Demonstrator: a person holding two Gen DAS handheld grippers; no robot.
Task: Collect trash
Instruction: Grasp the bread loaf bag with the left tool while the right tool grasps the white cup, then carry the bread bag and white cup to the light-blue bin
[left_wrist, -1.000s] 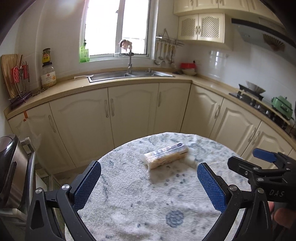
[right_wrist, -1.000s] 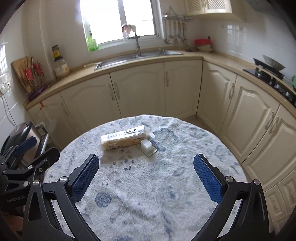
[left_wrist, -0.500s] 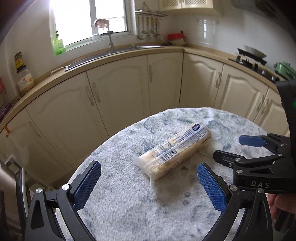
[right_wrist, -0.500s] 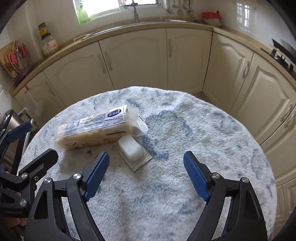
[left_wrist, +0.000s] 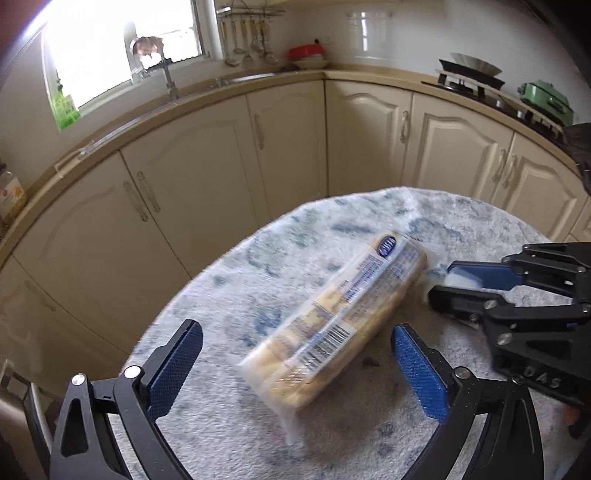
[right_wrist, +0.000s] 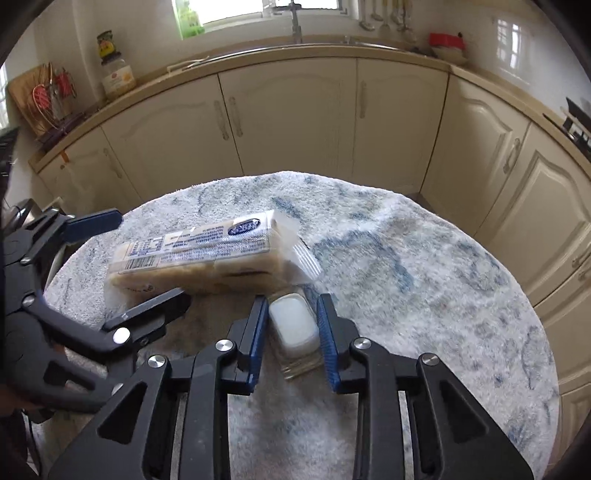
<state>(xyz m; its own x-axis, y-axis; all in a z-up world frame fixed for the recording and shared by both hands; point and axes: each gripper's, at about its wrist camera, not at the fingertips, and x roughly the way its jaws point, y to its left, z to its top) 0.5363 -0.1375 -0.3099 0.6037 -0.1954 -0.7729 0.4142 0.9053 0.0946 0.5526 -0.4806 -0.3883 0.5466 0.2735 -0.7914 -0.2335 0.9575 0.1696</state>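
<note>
The right tool (right_wrist: 291, 325) has its blue ribbed pads pressed against the two long sides of a small white rounded pod in a clear plastic blister tray (right_wrist: 293, 326), pinching it low against the counter (right_wrist: 424, 295), a round top covered in a shaggy white cloth mottled with blue. The left tool (left_wrist: 295, 365) is spread wide with its jaws just beginning to close, and the near end of a long clear-wrapped packet of pale yellow biscuits with a blue oval label and a barcode (left_wrist: 332, 317) lies between the pads, untouched by either as far as I can see. The packet sits diagonally across the cloth, its far crimped end just beside the little tray.

To my eye, the pinch on the tray wants a straight lift, since the thin clear base looks flimsy and could bend or slip out of the flat pads if tilted. For the packet, I would settle the left tool lower so that the pads meet the firm flanks of the biscuits, not the loose film tail at the near end, and close gently: the wrapper is slick and crinkly, and the contents look brittle. The deep pile may snag the pad tips, so a clean vertical rise suits both

Behind stand cream panelled cupboards (right_wrist: 288, 122) under a tan worktop
</note>
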